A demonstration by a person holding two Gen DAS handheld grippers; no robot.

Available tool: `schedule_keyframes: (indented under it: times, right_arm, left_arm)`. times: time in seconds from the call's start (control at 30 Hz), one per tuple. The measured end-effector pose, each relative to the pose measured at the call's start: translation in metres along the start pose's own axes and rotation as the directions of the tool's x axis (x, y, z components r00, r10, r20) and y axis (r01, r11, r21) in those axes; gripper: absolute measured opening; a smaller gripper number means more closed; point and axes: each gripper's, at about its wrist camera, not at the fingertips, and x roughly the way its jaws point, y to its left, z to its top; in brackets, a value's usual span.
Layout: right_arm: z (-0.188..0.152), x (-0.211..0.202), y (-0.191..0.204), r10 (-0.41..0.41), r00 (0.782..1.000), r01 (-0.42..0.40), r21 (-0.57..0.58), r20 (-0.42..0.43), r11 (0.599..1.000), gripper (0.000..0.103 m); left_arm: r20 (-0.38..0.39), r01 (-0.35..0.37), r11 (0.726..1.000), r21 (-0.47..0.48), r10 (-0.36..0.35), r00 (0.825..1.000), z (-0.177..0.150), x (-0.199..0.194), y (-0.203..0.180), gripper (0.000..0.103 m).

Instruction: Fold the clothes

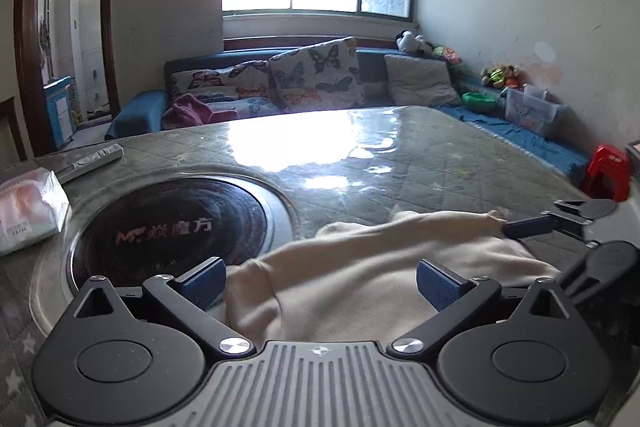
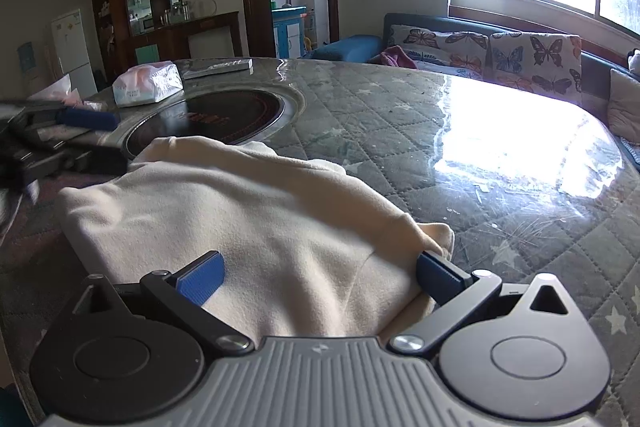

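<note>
Sunlit glass-topped desk (image 2: 400, 131) carries a cream garment (image 2: 240, 211), bunched in a mound. Both left tongs (image 1: 320, 285) and right tongs (image 2: 320, 279) gape wide, gripping nothing. Either a fold is finished or pending; any next pinch wants an edge.

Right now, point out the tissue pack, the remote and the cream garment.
tissue pack (image 2: 146, 83), right wrist view, on its plastic front face.
remote (image 1: 91, 159), left wrist view, on the middle of its button side.
cream garment (image 2: 248, 215), right wrist view, on the flat middle of the cloth.
</note>
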Motion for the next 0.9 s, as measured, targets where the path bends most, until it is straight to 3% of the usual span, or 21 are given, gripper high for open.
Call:
schedule_keyframes:
  times: [0.33, 0.5, 0.7, 0.83, 0.9]
  right_arm:
    - [0.000, 0.002, 0.002, -0.005, 1.000, 0.005, -0.005, 0.000, 1.000, 0.103]
    - [0.000, 0.001, 0.002, -0.003, 1.000, 0.003, -0.002, 0.000, 1.000, 0.103]
    - [-0.001, -0.001, 0.003, -0.005, 1.000, 0.005, -0.004, -0.001, 1.000, 0.103]
    - [0.000, 0.000, 0.003, -0.005, 1.000, 0.005, -0.004, -0.001, 1.000, 0.103]
    - [0.000, 0.000, 0.003, -0.005, 1.000, 0.005, -0.004, -0.001, 1.000, 0.103]
  left_arm:
    - [-0.160, -0.107, 0.990, 0.087, 0.120, 0.980, 0.029, 0.077, -0.002, 0.103]
    - [-0.219, -0.106, 0.994, 0.034, 0.111, 0.969, 0.025, 0.094, 0.013, 0.103]
    - [-0.211, -0.136, 0.990, -0.048, 0.123, 0.970, 0.025, 0.090, 0.031, 0.103]
    - [-0.188, -0.222, 0.972, -0.071, 0.206, 0.960, 0.025, 0.079, 0.046, 0.103]
    - [-0.181, -0.229, 0.968, -0.106, 0.208, 0.961, 0.023, 0.068, 0.055, 0.103]
